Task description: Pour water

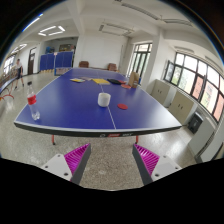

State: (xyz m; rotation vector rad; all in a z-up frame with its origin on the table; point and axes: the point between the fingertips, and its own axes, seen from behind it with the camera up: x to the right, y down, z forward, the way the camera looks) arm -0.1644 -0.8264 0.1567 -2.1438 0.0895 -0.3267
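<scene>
A clear water bottle (33,107) with a red cap stands near the left front corner of a blue table-tennis table (70,105). A white cup (104,99) stands near the table's middle, beside the white centre line. My gripper (111,158) is open and empty, its two fingers with magenta pads (76,157) spread wide over the speckled floor, well short of the table's near edge. Both bottle and cup are far beyond the fingers.
Small red and yellow items (122,105) lie on the table right of the cup. Another blue table (62,60) stands at the back of the room. Cabinets (185,103) line the right wall under windows. Open floor (111,150) lies between me and the table.
</scene>
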